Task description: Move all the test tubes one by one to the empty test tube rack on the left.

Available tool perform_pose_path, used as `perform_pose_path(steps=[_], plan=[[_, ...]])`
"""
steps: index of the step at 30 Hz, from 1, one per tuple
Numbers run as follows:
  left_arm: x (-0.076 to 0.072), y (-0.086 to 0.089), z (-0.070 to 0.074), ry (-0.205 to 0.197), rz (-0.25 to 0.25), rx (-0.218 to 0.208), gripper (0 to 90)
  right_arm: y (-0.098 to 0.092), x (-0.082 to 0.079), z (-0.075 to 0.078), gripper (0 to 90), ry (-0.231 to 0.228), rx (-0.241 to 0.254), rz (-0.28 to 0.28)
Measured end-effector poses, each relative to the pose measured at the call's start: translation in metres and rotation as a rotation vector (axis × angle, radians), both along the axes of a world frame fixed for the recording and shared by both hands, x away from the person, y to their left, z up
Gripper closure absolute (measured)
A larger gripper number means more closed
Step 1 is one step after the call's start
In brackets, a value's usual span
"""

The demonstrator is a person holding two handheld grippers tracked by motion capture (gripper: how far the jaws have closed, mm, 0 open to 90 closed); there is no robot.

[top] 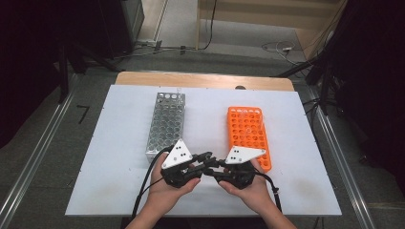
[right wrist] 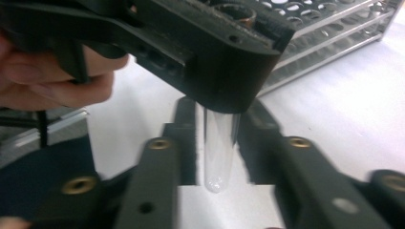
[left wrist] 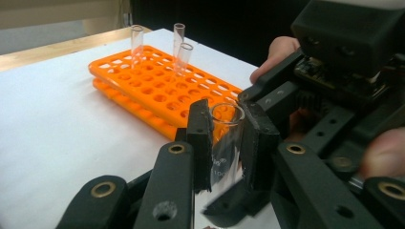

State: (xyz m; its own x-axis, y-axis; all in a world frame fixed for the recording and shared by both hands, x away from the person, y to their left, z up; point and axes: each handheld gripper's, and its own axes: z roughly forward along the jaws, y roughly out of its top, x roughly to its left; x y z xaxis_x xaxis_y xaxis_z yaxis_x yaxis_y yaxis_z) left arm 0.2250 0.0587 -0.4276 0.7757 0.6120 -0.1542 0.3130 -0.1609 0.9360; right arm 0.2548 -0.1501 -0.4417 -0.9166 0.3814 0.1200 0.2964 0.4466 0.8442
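Observation:
A clear glass test tube (left wrist: 227,138) stands upright between the pads of my left gripper (left wrist: 228,119), which is shut on its upper part just below the rim. In the high view both hands meet near the table's front, the left gripper (top: 206,161) and the right gripper (top: 213,168) tip to tip. In the right gripper view the tube's rounded bottom (right wrist: 220,148) hangs between the jaws of my right gripper (right wrist: 219,110). A thin gap shows on either side, so those pads do not press on it. The left gripper's body hides the tube's top there.
An orange tube rack (top: 248,136) lies right of centre with three glass tubes (left wrist: 179,33) upright at its far end. A metal rack (top: 165,125) lies left of centre. Both rest on a white board (top: 119,143) with its edge near the hands.

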Motion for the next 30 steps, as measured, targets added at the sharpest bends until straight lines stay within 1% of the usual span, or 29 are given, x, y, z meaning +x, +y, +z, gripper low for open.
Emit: perform_pose_path(steps=[2, 4, 8, 12, 14, 18, 20, 24, 27, 30], plan=[[0.001, 0.002, 0.001, 0.002, 0.009, -0.005, 75.9, -0.003, 0.000, 0.002, 51.9, -0.004, 0.015, 0.011], [0.001, 0.003, 0.001, 0.000, 0.012, -0.004, 75.9, -0.007, 0.001, 0.005, 42.8, -0.013, 0.032, 0.007], [0.004, 0.007, 0.003, -0.003, 0.020, -0.001, 75.9, -0.017, 0.004, 0.008, 24.0, -0.020, 0.056, -0.020], [0.008, 0.012, 0.005, -0.004, 0.034, -0.001, 76.0, -0.028, 0.006, 0.008, 7.5, -0.031, 0.062, -0.043], [0.011, 0.016, 0.007, -0.004, 0.045, -0.005, 75.9, -0.035, 0.007, 0.007, 0.7, -0.036, 0.057, -0.052], [0.018, 0.024, 0.010, -0.005, 0.074, -0.020, 76.0, -0.051, 0.008, 0.006, 0.0, -0.030, 0.076, -0.075], [0.022, 0.027, 0.012, -0.008, 0.086, -0.023, 76.0, -0.062, 0.008, 0.005, 0.0, -0.030, 0.082, -0.100], [0.031, 0.035, 0.016, -0.014, 0.113, -0.023, 75.9, -0.082, 0.008, 0.001, 0.0, -0.018, 0.099, -0.133], [0.037, 0.039, 0.020, -0.021, 0.131, -0.013, 75.9, -0.096, 0.005, -0.001, 0.0, -0.022, 0.094, -0.156], [0.043, 0.043, 0.022, -0.024, 0.146, -0.012, 76.0, -0.106, 0.003, -0.002, 0.0, -0.030, 0.086, -0.168]])
